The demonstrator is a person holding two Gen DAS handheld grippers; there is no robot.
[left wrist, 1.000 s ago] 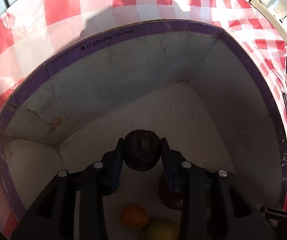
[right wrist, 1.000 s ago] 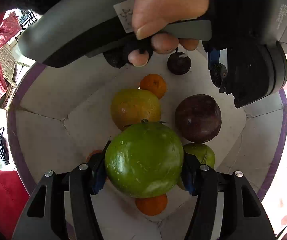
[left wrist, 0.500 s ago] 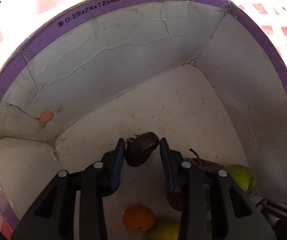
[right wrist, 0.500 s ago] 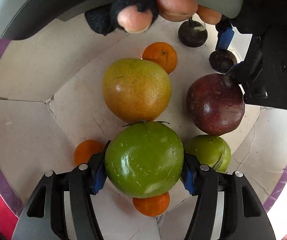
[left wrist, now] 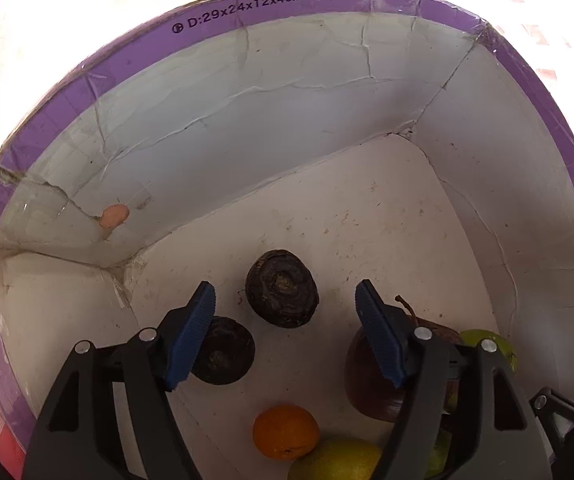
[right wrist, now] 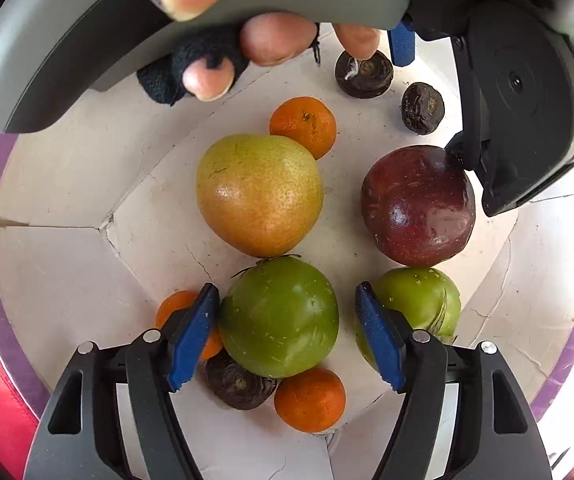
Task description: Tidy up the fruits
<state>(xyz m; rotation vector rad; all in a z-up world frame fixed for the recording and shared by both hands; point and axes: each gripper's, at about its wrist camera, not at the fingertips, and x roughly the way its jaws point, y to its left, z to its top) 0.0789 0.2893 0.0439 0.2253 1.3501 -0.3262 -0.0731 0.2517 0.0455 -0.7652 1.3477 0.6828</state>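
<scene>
Both claws have just been opening: a second ago my left gripper [left wrist: 285,334] pinched a small dark wrinkled fruit [left wrist: 282,289] and my right gripper [right wrist: 287,334] clamped the big green fruit [right wrist: 280,317]; now each sits on the floor of the box [left wrist: 247,12] with the blue pads standing apart. In the left wrist view the dark fruit lies free between the open fingers, touching neither pad, near the middle of the box floor and well away from the far wall. A second dark fruit [left wrist: 223,356] lies just behind the left pad. In the right wrist view the green fruit rests between the jaws; the left pad is at its skin, the right pad clearly off it. From there outward: a yellow-green pear-like fruit [right wrist: 259,196] touches its top, a smaller green fruit [right wrist: 419,304] sits beyond the right pad, and a dark red apple [right wrist: 417,206] rests above that one. Small oranges lie around: one [right wrist: 303,126] by the pear's top, one [right wrist: 310,400] under the green fruit, one [right wrist: 183,312] behind the left pad, beside another dark fruit [right wrist: 239,386]. The person's hand [right wrist: 247,36] holds the left gripper's handle across the top of this view.
</scene>
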